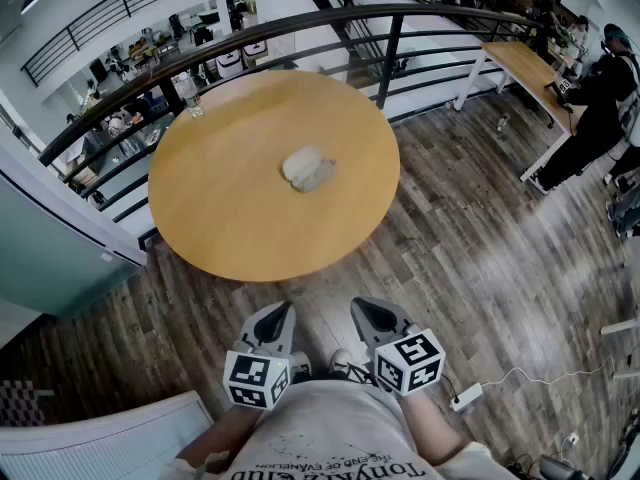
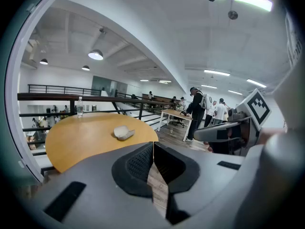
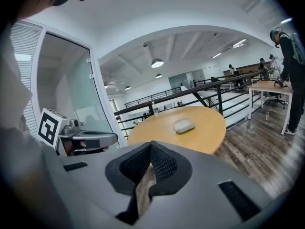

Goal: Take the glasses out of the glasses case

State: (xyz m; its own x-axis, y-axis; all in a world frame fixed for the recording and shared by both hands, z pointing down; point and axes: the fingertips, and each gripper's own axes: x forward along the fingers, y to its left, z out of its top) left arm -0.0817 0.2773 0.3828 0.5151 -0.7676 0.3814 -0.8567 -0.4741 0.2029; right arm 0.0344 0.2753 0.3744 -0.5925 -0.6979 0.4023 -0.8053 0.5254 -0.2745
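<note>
A pale grey glasses case point(image 1: 308, 168) lies closed near the middle of the round wooden table point(image 1: 220, 208). It also shows small and far off in the left gripper view as the case point(image 2: 123, 133) and in the right gripper view as the case point(image 3: 183, 125). My left gripper point(image 1: 279, 313) and right gripper point(image 1: 363, 308) hang side by side close to my body, short of the table's near edge. Both are shut with nothing between the jaws. The glasses themselves are not visible.
A clear water bottle point(image 1: 189, 96) stands at the table's far left edge. A black railing point(image 1: 300, 28) curves behind the table. A desk point(image 1: 530, 68) with people around it stands at the right. A white power strip point(image 1: 466, 398) lies on the wood floor.
</note>
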